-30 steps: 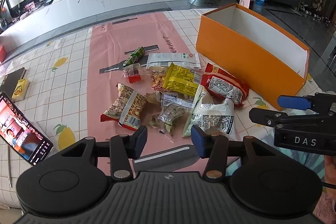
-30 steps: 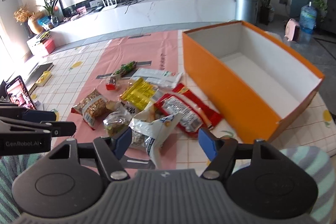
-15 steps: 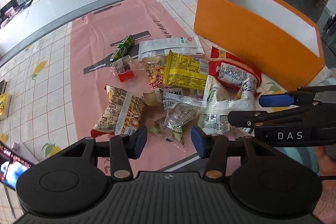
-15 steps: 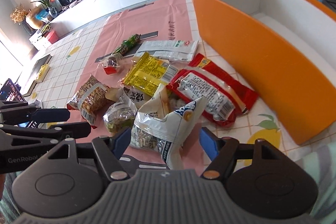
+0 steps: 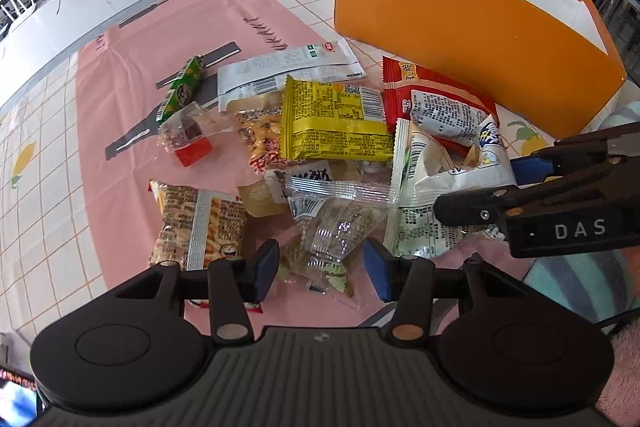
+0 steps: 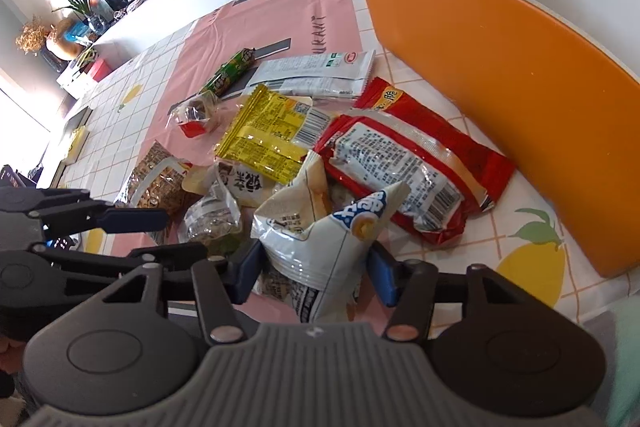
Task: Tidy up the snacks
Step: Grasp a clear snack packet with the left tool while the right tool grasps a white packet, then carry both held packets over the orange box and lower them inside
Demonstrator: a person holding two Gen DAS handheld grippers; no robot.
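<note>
My both grippers pitched steeply down over snack pile on pink mat (image 5: 120, 75). One orange box (image 5: 460, 23) stands open beyond pile, nothing visible inside. Right gripper (image 6: 314, 269) jaws closing around white-blue bag (image 6: 320, 239), pads at its sides; firm contact, cannot tell. Left gripper (image 5: 320, 269) half open, straddling clear packet (image 5: 332, 235), not pressing. Roughly ten packets; one yellow (image 5: 332, 123), one green stick (image 5: 182, 89).

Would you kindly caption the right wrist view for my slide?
Right tongs closing around a white snack bag beside the orange box.
</note>
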